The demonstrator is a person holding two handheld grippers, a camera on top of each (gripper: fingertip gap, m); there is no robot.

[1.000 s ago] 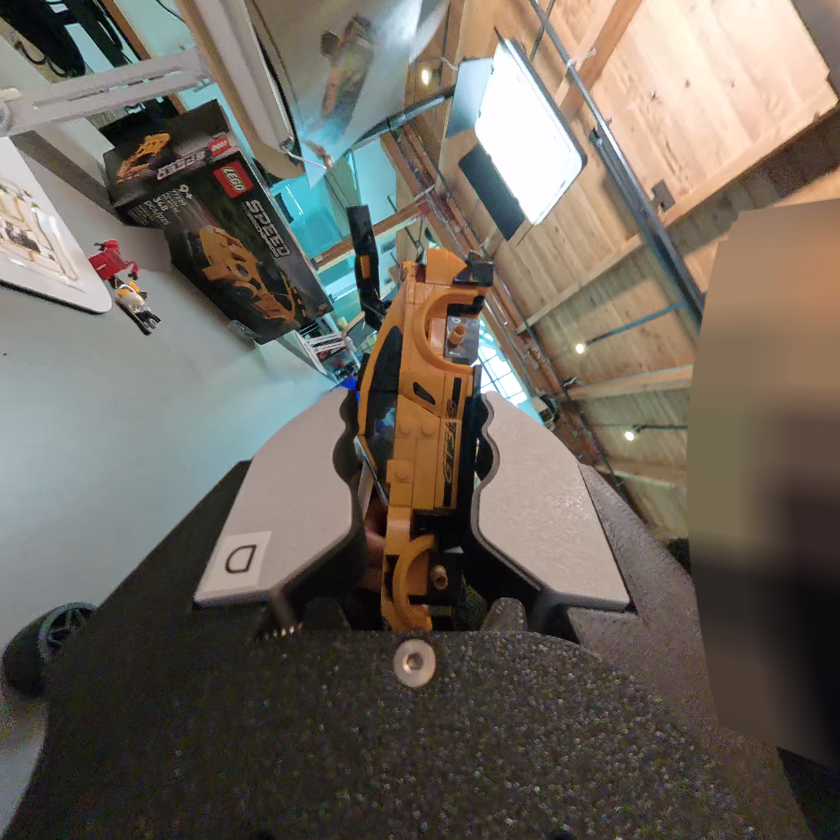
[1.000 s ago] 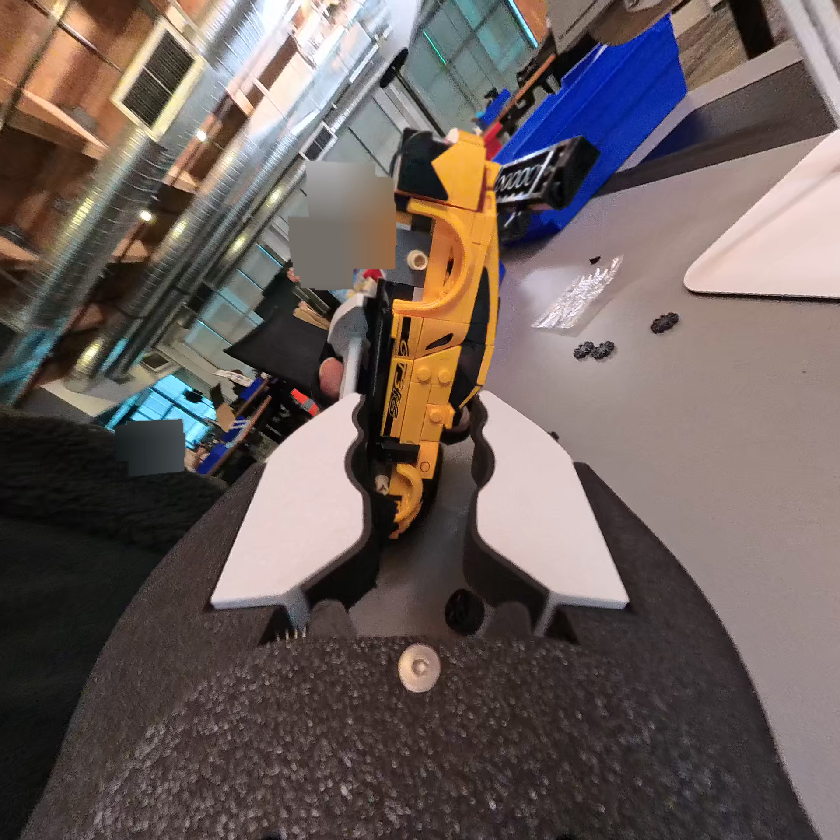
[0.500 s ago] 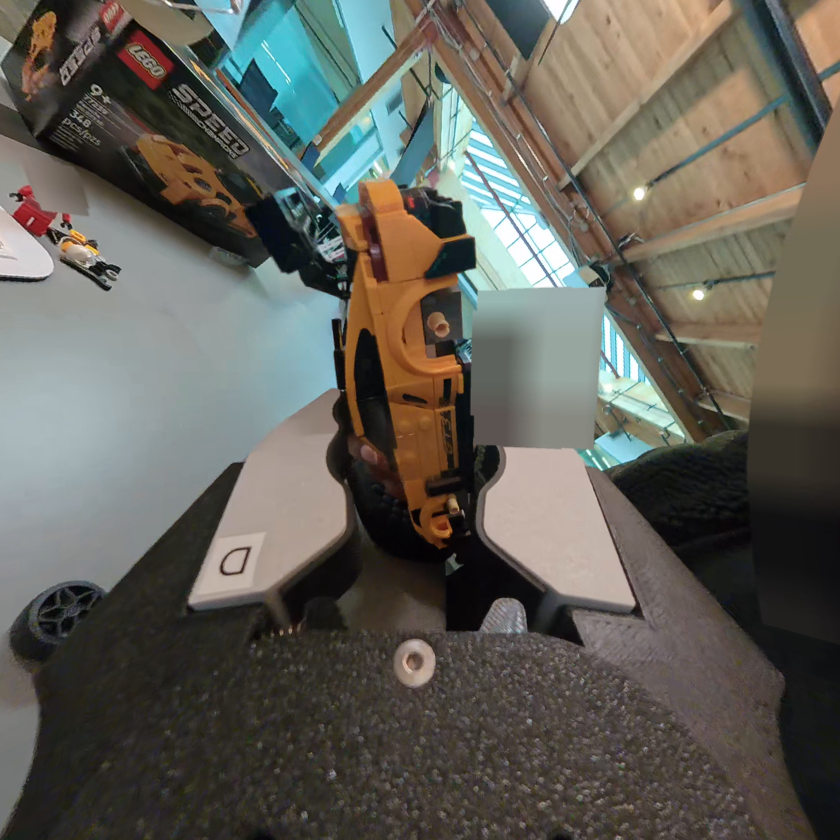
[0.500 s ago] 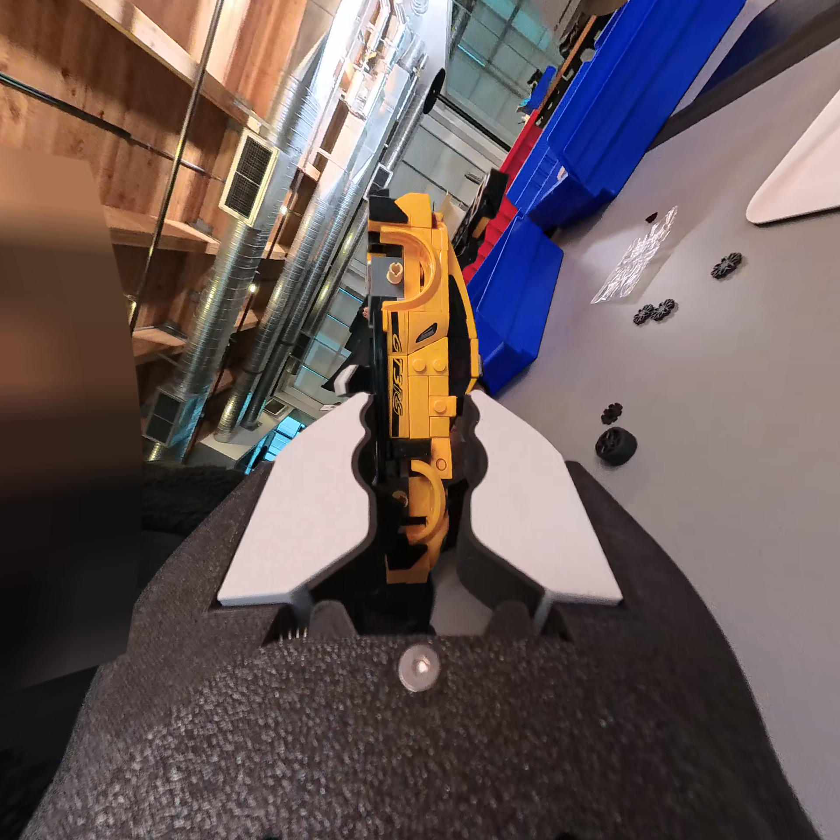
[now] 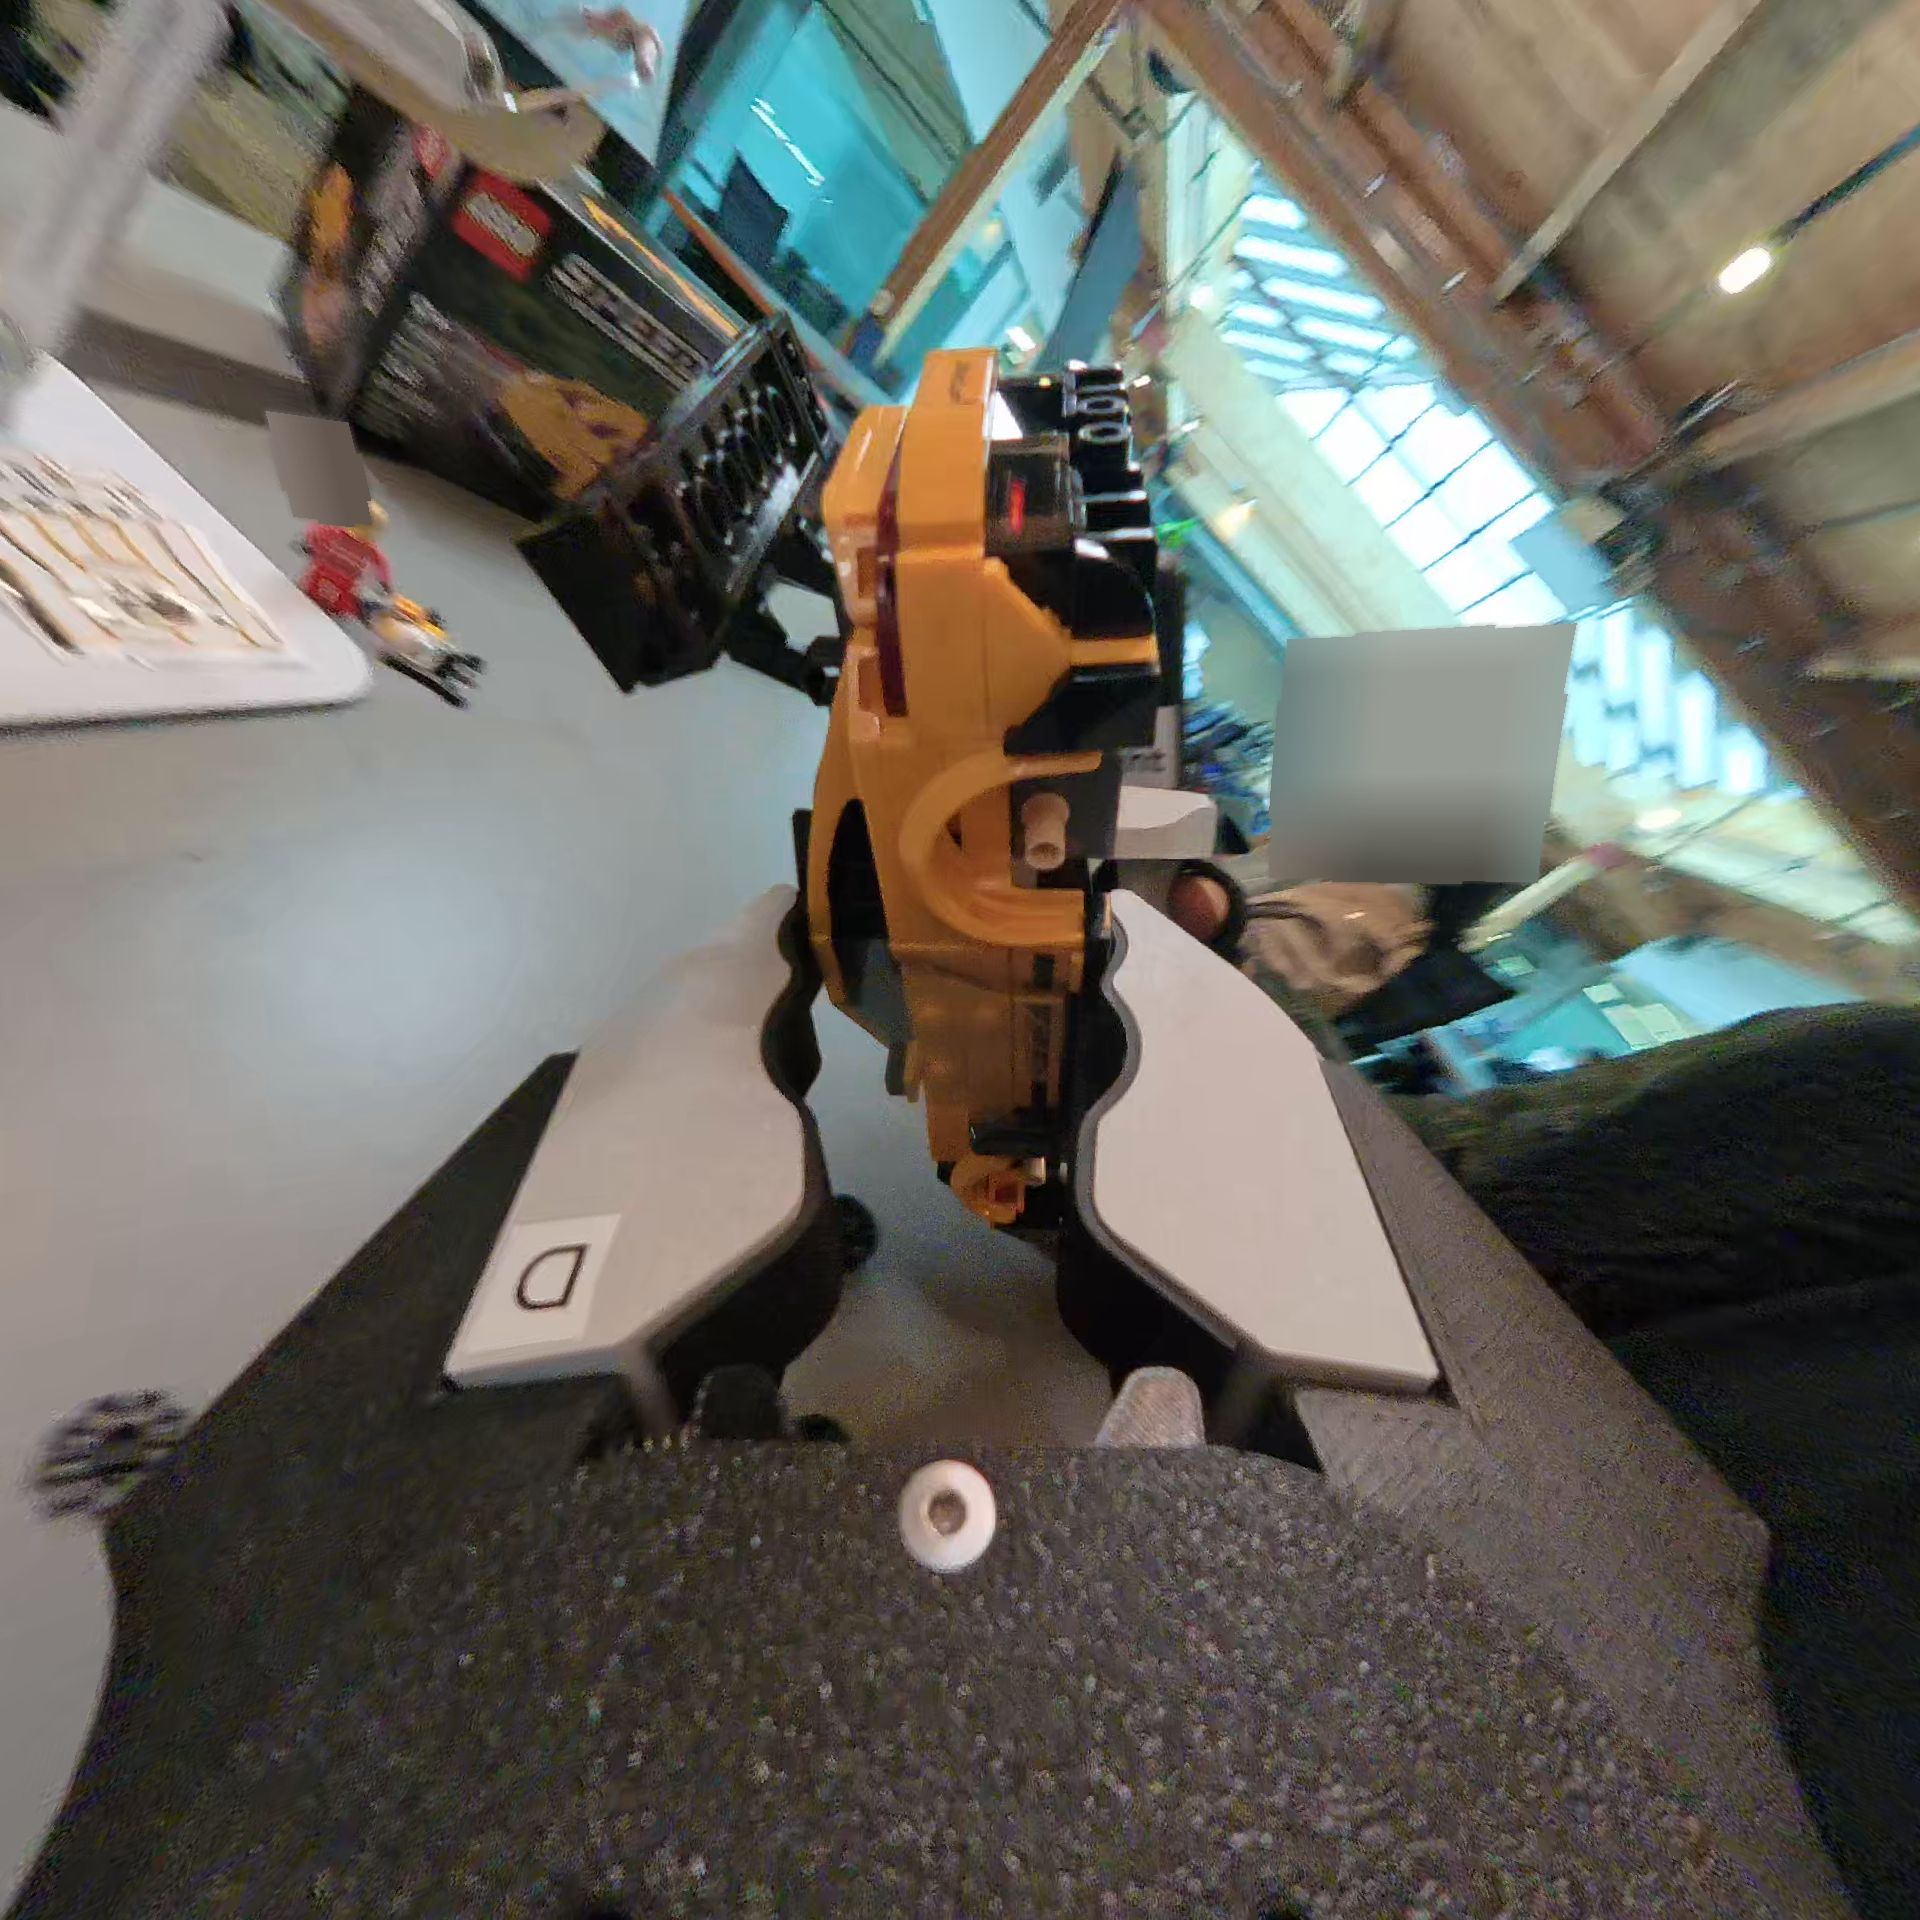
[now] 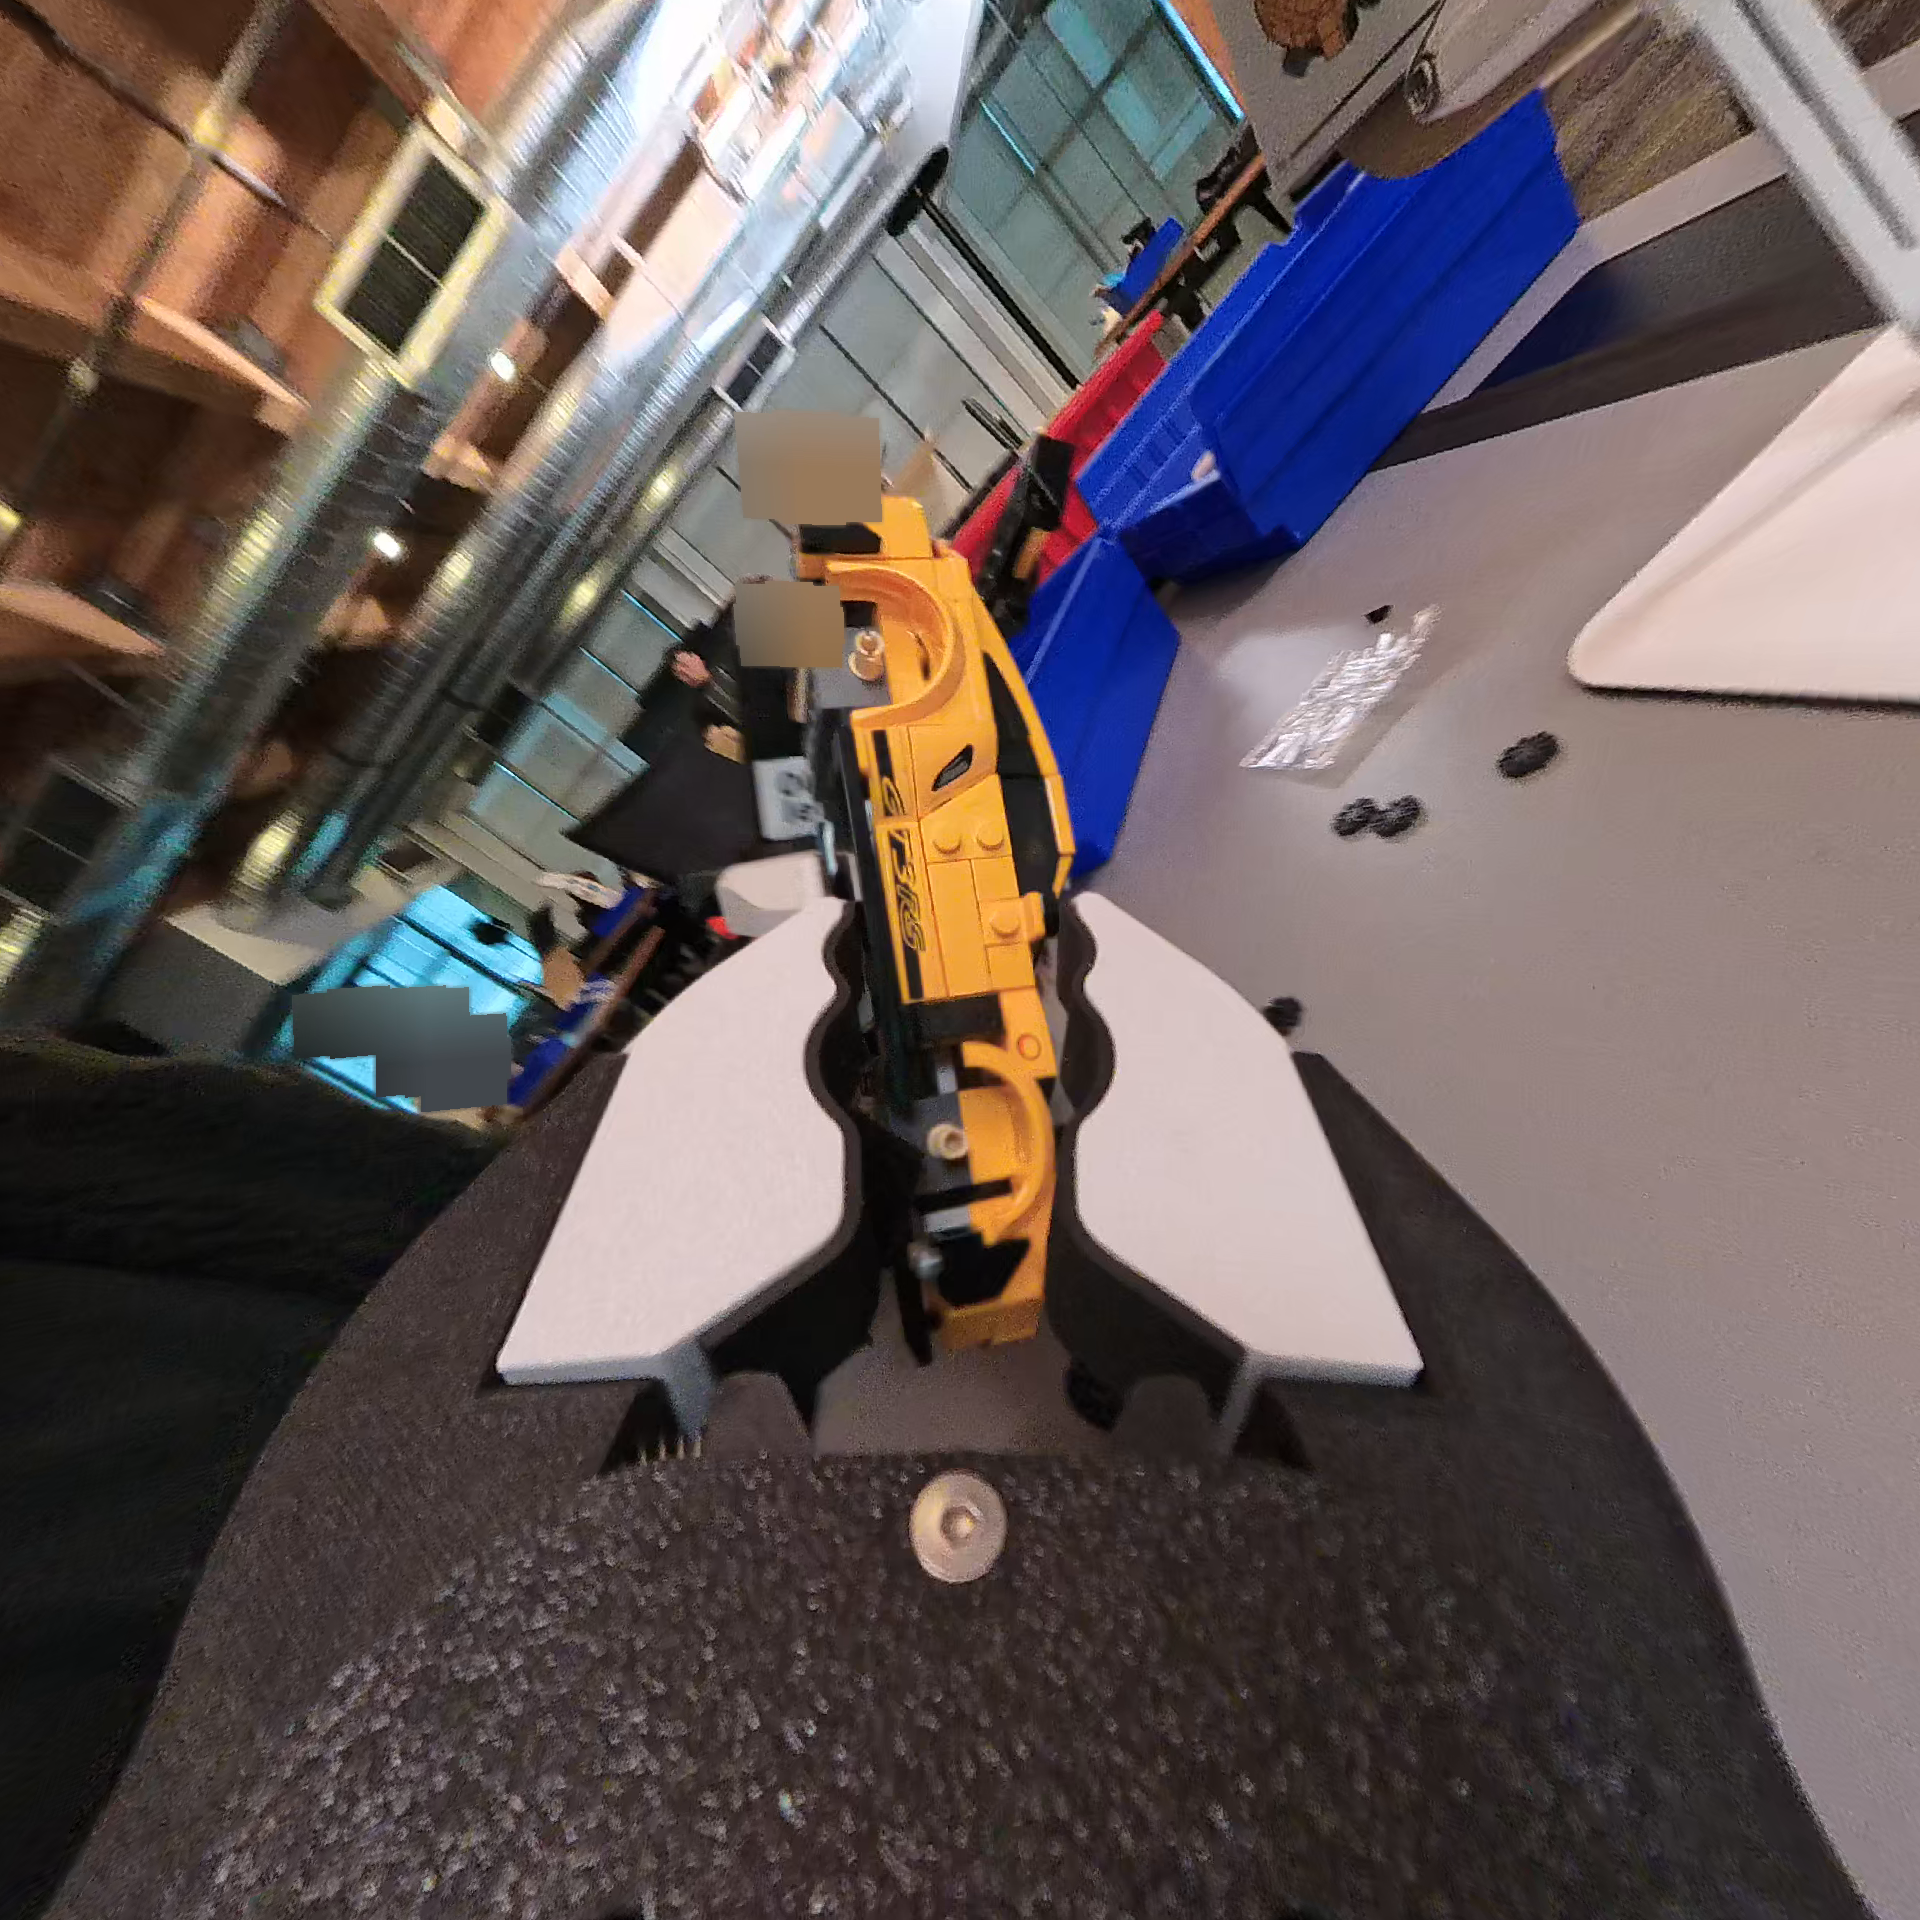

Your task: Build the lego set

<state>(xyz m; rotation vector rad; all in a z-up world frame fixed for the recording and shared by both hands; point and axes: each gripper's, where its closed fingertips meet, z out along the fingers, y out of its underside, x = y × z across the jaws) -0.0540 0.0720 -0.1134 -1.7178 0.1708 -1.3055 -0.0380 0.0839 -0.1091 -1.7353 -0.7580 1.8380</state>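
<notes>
A yellow and black lego car [image 5: 966,675] is held in the air on its side, wheel arches empty, axle pins bare. My left gripper [image 5: 945,935] is shut on its body, near one end. The car's black rear wing [image 5: 707,520] sticks out to the left. My right gripper [image 6: 956,925] is shut on the same car [image 6: 956,831] from the other side. A finger of the right gripper [image 5: 1164,821] shows behind the car in the left wrist view. A finger of the left gripper [image 6: 769,894] shows in the right wrist view.
On the grey table [image 5: 260,935] stand the black lego box [image 5: 499,343], a white tray with the instruction sheet [image 5: 125,603], a red minifigure [image 5: 343,561] and a loose wheel [image 5: 104,1444]. The right wrist view shows blue bins [image 6: 1330,416], a plastic bag [image 6: 1340,696], small black parts [image 6: 1377,816] and a white tray [image 6: 1766,582]. The tips of both grippers are at nearly the same place.
Both grippers have swung round together with the car. Its rear end with the black wing has turned toward the left camera. Both grips stay shut on it.
</notes>
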